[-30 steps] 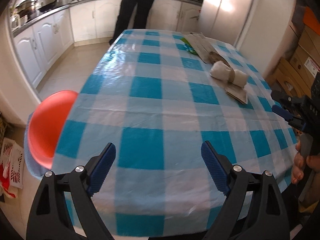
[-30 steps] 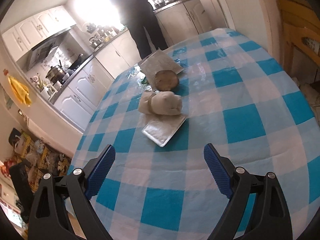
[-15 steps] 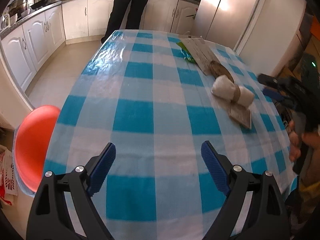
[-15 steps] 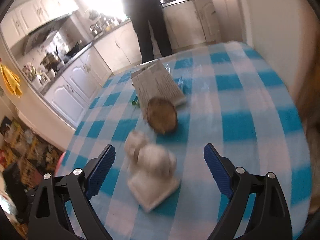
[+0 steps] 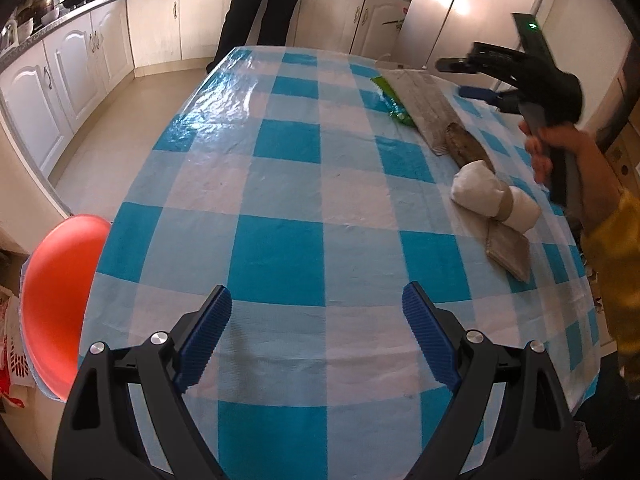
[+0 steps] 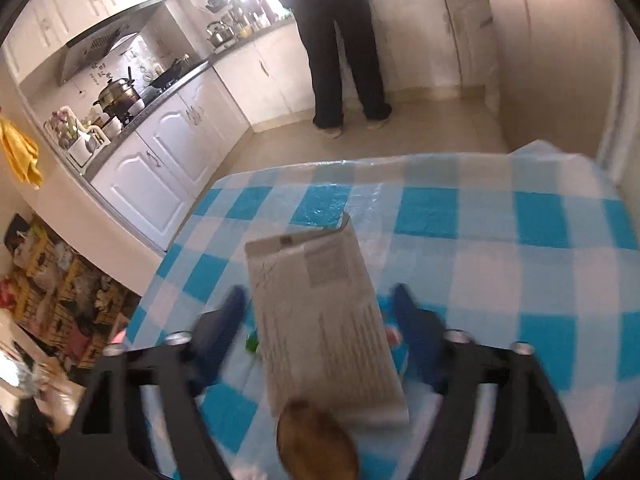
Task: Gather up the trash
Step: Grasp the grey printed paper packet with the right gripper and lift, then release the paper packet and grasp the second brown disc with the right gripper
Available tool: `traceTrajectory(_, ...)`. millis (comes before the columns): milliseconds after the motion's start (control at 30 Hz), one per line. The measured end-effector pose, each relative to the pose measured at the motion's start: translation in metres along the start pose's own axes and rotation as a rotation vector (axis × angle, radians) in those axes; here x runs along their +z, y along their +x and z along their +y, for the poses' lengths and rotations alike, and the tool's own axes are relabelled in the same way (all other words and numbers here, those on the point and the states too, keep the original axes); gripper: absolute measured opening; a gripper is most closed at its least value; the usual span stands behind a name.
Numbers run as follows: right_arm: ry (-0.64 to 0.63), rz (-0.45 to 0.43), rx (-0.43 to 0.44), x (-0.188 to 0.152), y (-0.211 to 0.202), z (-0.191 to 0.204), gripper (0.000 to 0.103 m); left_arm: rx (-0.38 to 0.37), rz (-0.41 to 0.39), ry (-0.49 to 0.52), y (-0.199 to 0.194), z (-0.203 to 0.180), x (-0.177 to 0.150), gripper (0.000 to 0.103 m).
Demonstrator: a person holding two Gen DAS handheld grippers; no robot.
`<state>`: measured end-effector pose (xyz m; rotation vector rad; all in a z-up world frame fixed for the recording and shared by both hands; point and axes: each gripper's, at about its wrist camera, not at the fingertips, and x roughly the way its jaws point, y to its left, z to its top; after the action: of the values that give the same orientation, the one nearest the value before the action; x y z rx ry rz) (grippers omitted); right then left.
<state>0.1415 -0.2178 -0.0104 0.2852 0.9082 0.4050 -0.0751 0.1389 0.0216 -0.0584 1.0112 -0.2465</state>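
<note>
Trash lies along the right side of the blue-checked table (image 5: 280,184): a green wrapper (image 5: 394,104), a long grey paper bag (image 5: 426,110), a brown round piece (image 5: 466,148), a white wad with a band (image 5: 490,194) and a flat grey packet (image 5: 510,252). My left gripper (image 5: 316,316) hangs open over the near end of the table, with nothing between its fingers. My right gripper (image 5: 460,79) hovers over the far end of the grey paper bag (image 6: 320,300). Its jaws (image 6: 320,308) are closing, straddling the bag without pressing it. The green wrapper (image 6: 253,343) peeks out beside the bag, and the brown piece (image 6: 316,436) lies nearer.
A person in dark clothes (image 5: 264,0) stands at the kitchen counter beyond the table. An orange chair (image 5: 56,292) sits at the table's left edge. A fridge (image 5: 472,12) and white cabinets (image 5: 80,76) line the far walls. A hand in a yellow sleeve (image 5: 560,152) holds the right gripper.
The right gripper has swept along the table past the white wad to the grey paper bag, and its jaws have narrowed. The left gripper has moved a little further over the table.
</note>
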Motion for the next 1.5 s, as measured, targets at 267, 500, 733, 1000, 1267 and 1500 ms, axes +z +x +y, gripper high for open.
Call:
traceTrajectory(267, 0.038, 0.124, 0.104, 0.007, 0.038, -0.014, 0.057, 0.012, -0.009, -0.02, 0.001, 0.007, 0.007, 0.088)
traceTrajectory(500, -0.042, 0.193, 0.188, -0.017, 0.038, 0.012, 0.052, -0.006, -0.015, -0.026, 0.003, 0.007, 0.011, 0.088)
traceTrajectory(733, -0.152, 0.269, 0.27, -0.049, 0.033, 0.055, 0.052, -0.026, -0.032, -0.022, -0.002, 0.003, 0.009, 0.088)
traceTrajectory(1000, -0.247, 0.339, 0.365, -0.092, 0.021, 0.102, 0.055, -0.082, -0.05, -0.03, -0.009, -0.001, 0.004, 0.088)
traceTrajectory(1267, -0.219, 0.132, 0.252, -0.094, -0.044, 0.09, 0.086, -0.145, -0.049, -0.071, -0.006, -0.006, 0.002, 0.088)
traceTrajectory(1500, -0.259, 0.185, 0.038, -0.137, -0.061, 0.08, 0.089, -0.14, -0.049, -0.077, -0.003, -0.013, 0.003, 0.088)
